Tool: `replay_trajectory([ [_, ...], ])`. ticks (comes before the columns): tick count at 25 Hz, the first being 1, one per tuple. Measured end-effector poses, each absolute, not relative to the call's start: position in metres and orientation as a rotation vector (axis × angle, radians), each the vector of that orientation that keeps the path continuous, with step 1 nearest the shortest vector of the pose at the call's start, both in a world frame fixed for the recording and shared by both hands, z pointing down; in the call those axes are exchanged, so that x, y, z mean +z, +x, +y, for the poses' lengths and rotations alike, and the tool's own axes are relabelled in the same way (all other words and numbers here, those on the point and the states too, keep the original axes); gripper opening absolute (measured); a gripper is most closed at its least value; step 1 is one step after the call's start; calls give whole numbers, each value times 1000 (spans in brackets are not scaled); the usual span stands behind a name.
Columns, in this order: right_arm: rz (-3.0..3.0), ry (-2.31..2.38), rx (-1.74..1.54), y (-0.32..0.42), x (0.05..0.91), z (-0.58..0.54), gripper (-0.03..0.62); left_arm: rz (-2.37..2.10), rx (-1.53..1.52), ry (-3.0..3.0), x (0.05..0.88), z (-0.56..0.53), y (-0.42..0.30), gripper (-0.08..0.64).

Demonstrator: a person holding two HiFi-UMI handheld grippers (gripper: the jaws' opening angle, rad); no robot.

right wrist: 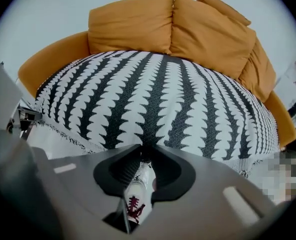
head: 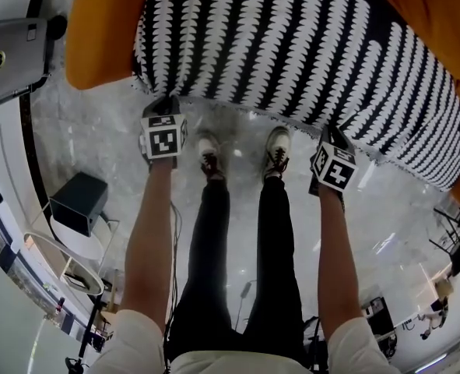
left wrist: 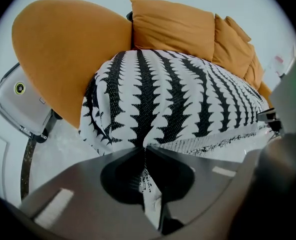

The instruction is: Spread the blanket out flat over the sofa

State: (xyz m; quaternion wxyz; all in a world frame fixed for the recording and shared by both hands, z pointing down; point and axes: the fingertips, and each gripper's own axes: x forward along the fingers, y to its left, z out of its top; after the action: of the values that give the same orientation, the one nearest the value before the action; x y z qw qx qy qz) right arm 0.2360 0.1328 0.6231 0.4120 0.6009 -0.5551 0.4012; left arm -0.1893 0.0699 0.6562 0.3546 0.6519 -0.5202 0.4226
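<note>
Black trousers, seemingly white sleeves

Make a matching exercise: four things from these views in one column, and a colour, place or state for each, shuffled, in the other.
Things:
1 blanket
2 sofa
3 left gripper
4 shoes

Descriptions:
a orange
b standing on the floor
c black-and-white pattern
d shut on the blanket's edge

Pairs: 1-c; 2-a; 3-d; 4-b

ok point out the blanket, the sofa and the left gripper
blanket (head: pixel 292 45): head view, middle of the striped cloth
sofa (left wrist: pixel 72 49): left gripper view, rounded orange arm
left gripper (left wrist: pixel 143 149): left gripper view, jaw tips shut on the blanket's edge
</note>
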Motion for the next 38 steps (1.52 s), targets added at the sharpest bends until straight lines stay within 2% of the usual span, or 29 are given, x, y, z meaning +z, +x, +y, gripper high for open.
replay_trajectory([
  [6,-1434,1486,1029,223,609,132,169,-1322,1089,1666,657,69,-191,32],
  [8,-1466,1479,1039,216,604,126,204,-1324,1069,1642,653,72,-193,102],
  [10,-1504,1474,1050,208,593,118,227,-1328,1062,1631,645,76,-195,115],
  [17,-1606,1501,1032,183,522,82,247,-1375,990,1654,580,62,-199,107],
  [24,-1697,1490,954,174,472,41,221,-1453,891,1750,519,22,-192,83],
  [27,-1728,1472,944,172,463,31,185,-1469,875,1805,501,10,-188,59],
  [32,-1772,1477,917,163,437,11,90,-1494,838,1858,468,-4,-188,32],
  [38,-1850,1510,784,157,364,-12,35,-1523,828,1942,400,-12,-181,11],
])
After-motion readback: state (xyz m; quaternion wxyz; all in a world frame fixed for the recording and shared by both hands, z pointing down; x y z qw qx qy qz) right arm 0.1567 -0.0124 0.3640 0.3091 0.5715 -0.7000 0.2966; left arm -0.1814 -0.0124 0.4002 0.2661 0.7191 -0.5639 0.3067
